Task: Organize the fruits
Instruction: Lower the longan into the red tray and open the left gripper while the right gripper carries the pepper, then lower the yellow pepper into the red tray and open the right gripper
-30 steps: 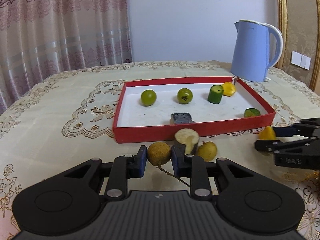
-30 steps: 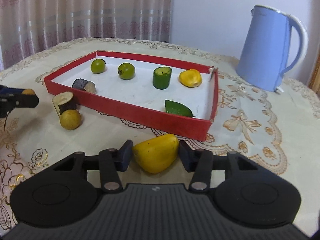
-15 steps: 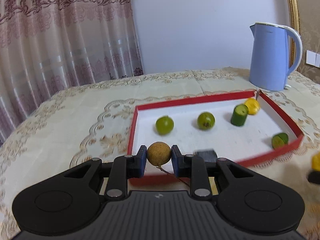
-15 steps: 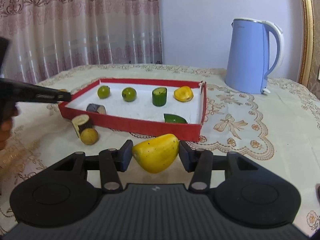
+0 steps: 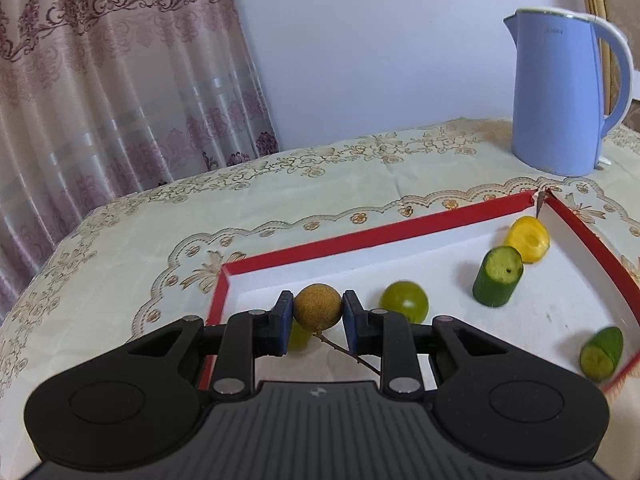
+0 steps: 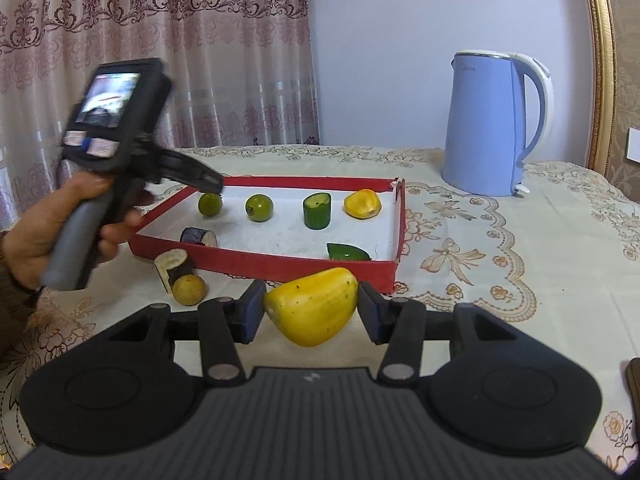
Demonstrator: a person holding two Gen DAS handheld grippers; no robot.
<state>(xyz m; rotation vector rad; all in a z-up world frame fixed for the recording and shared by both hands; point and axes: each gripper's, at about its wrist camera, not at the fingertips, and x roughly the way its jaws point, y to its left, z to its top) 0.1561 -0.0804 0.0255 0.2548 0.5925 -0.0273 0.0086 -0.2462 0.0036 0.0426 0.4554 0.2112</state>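
Left wrist view: brown longan [image 5: 318, 307] with its twig clamped between the pads of the left gripper [image 5: 316, 312], held over the near-left corner of the red tray [image 5: 360, 236], above a green fruit that's mostly hidden behind the pad. Step in hand looks like transport-to-drop. Already in the tray: round green fruit [image 5: 404, 302], cucumber chunk [image 5: 497, 276], yellow piece [image 5: 527, 239], cucumber slice [image 5: 601, 354] at the right wall. Next move, I'd guess: find bare white floor clear of the green ones, lower, then release. Right wrist view: right gripper [image 6: 311, 310] is closed on a yellow mango-like fruit [image 6: 312, 306], short of the tray's front wall, waiting its turn. Eggplant piece [image 6: 173, 267] and second longan [image 6: 189, 289] on the tablecloth [image 6: 500, 248] outside the tray, not yet picked. Blue kettle [image 6: 494, 126] well behind.
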